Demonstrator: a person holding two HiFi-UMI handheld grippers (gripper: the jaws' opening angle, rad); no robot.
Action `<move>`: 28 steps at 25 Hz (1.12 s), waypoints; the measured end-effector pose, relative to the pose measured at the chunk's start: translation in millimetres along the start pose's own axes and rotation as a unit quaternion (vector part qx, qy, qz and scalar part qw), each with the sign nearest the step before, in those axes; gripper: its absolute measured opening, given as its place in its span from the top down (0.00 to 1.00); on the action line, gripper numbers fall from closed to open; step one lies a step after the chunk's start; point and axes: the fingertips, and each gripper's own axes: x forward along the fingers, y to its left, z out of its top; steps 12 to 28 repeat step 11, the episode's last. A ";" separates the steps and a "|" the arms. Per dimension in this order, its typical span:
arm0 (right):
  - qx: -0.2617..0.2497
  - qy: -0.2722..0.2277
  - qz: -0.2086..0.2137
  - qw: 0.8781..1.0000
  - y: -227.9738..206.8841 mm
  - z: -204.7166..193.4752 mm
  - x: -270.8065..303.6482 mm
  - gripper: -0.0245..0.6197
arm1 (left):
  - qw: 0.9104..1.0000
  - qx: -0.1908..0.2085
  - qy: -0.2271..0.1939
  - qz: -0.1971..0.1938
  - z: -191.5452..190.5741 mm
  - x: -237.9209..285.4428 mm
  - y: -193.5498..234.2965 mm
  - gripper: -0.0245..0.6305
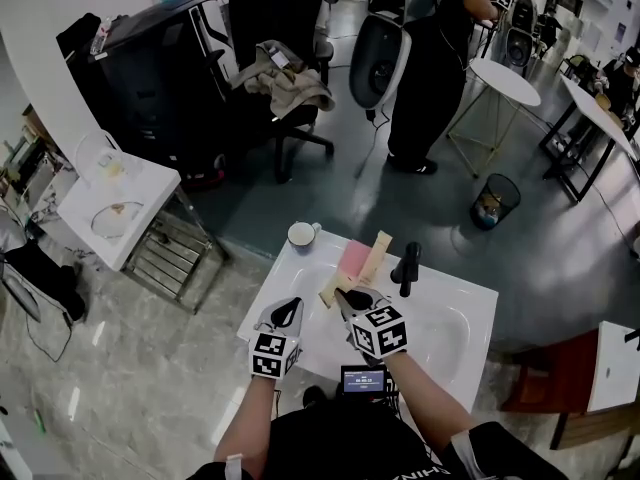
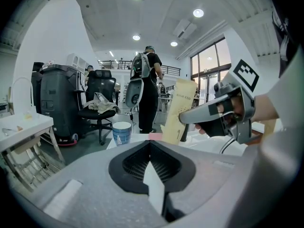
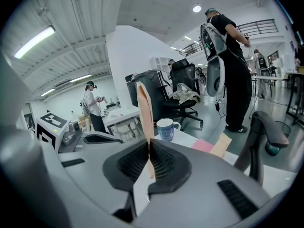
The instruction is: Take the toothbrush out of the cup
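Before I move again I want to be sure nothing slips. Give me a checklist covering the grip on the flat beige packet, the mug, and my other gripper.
1. Right gripper shut on the flat beige paper packet: ok.
2. Packet held apart from the blue and white ceramic mug: ok.
3. Mug upright on the white washbasin top, nothing sticking out of it: ok.
4. Left gripper shut, nothing between its jaws: ok.
5. Toothbrush inside the packet: cannot tell.
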 end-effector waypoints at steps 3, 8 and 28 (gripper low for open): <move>0.000 -0.001 0.001 1.000 0.0 -0.3 0.8 0.94 | 1.000 0.000 0.001 0.000 -1.6 0.8 -0.3 0.95; -0.001 -0.002 0.003 1.000 -1.0 0.1 2.7 0.94 | 1.000 0.001 0.000 0.000 -2.2 3.0 -0.4 0.95; -0.003 -0.003 0.004 1.000 -0.3 3.6 2.7 0.94 | 1.000 0.001 0.001 0.000 -0.7 2.9 -0.2 0.95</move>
